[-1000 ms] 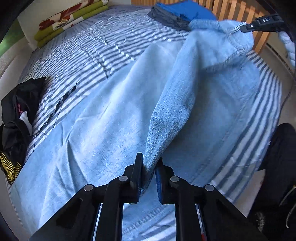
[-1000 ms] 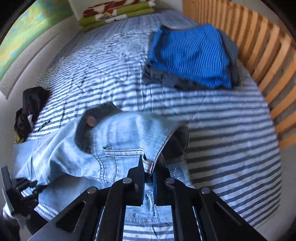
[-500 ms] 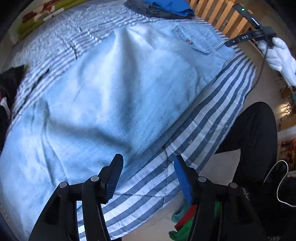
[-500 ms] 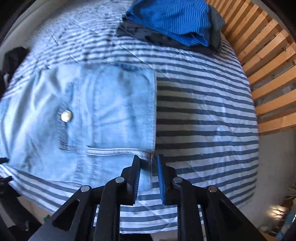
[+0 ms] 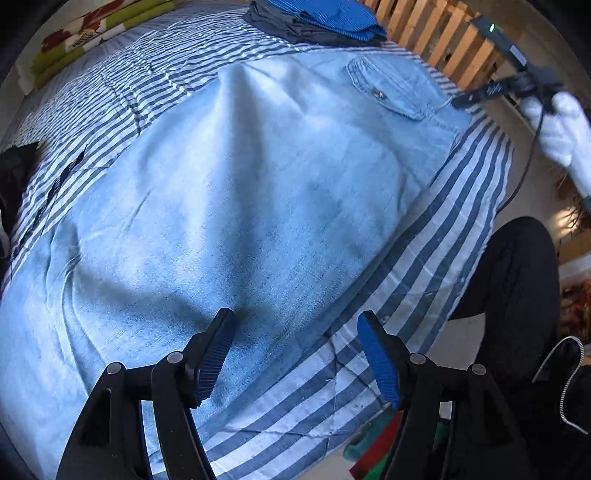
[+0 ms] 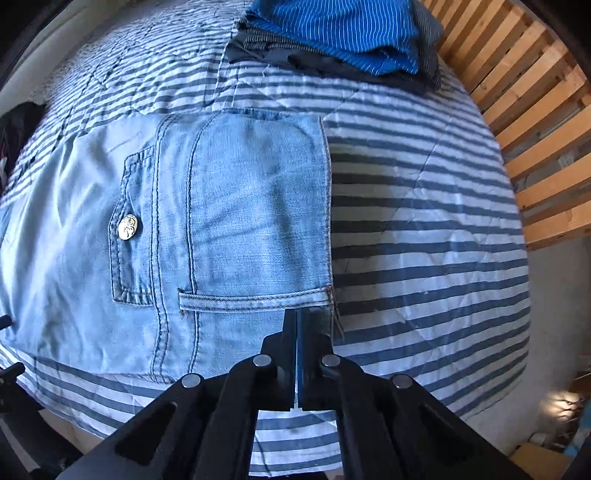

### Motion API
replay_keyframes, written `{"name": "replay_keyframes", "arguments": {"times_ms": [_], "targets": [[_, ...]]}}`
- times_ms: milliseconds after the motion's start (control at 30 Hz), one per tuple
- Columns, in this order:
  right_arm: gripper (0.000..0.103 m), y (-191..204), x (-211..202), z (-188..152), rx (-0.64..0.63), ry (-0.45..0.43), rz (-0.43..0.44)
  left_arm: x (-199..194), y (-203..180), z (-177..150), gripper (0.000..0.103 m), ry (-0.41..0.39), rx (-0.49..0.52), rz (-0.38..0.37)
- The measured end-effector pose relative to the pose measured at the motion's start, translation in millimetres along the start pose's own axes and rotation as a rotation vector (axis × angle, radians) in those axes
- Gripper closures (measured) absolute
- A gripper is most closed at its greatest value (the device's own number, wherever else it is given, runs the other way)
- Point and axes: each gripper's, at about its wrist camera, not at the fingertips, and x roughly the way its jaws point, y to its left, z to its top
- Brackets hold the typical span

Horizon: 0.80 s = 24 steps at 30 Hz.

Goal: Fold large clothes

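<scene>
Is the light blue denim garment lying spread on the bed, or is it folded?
Spread: the denim garment lies flat in one broad sheet over the striped bedcover.

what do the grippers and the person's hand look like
Both are black, angular linkage frames with round silver pins and ribbed blue pads: the left gripper and the right gripper. The hand wears a white glove, with a thin black cable trailing below it.

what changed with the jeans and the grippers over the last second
The jeans, held up folded by both grippers a second ago, now lie flat on the striped bed. The left gripper let go; its jaws have just been opening, with nothing between them. The right gripper came down and is shut at the waistband corner. The blue folded pile stayed put.
</scene>
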Motion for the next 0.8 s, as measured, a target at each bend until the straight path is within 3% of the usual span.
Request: {"name": "replay_keyframes", "arguments": {"times_ms": [133, 233, 300, 333, 433, 467, 567, 600, 633, 700, 800], "targets": [[0.103, -25, -35, 1, 0.061, -0.087, 0.05, 0, -6, 1, 0.032, -0.02, 0.022, 0.024], [0.103, -39, -30, -1, 0.103, -0.08, 0.035, -3, -14, 4, 0.032, -0.038, 0.042, 0.024], [0.099, -46, -12, -5, 0.139, -0.019, 0.095, -3, -21, 6, 0.033, -0.048, 0.069, 0.027], [0.091, -49, -5, -7, 0.155, -0.002, 0.12, -3, -25, 8, 0.033, -0.053, 0.081, 0.032], [0.064, -47, 1, -16, 0.161, -0.059, 0.099, 2, -36, 12, 0.033, -0.045, 0.113, 0.036], [0.064, -46, 4, -17, 0.159, -0.059, 0.117, 4, -38, 14, 0.034, -0.042, 0.117, 0.035], [0.064, -36, 14, -19, 0.148, -0.041, 0.127, 11, -44, 18, 0.053, -0.03, 0.136, 0.033], [0.072, -32, 16, -19, 0.135, -0.032, 0.113, 13, -45, 19, 0.068, -0.026, 0.141, 0.045], [0.096, -28, 18, -18, 0.124, -0.021, 0.11, 15, -45, 20, 0.086, -0.019, 0.142, 0.051], [0.096, -24, 14, -17, 0.116, -0.027, 0.082, 14, -44, 22, 0.094, -0.021, 0.135, 0.043], [0.096, -18, -13, -14, 0.067, -0.098, 0.053, 2, -44, 22, 0.097, -0.04, 0.131, 0.029]]}}
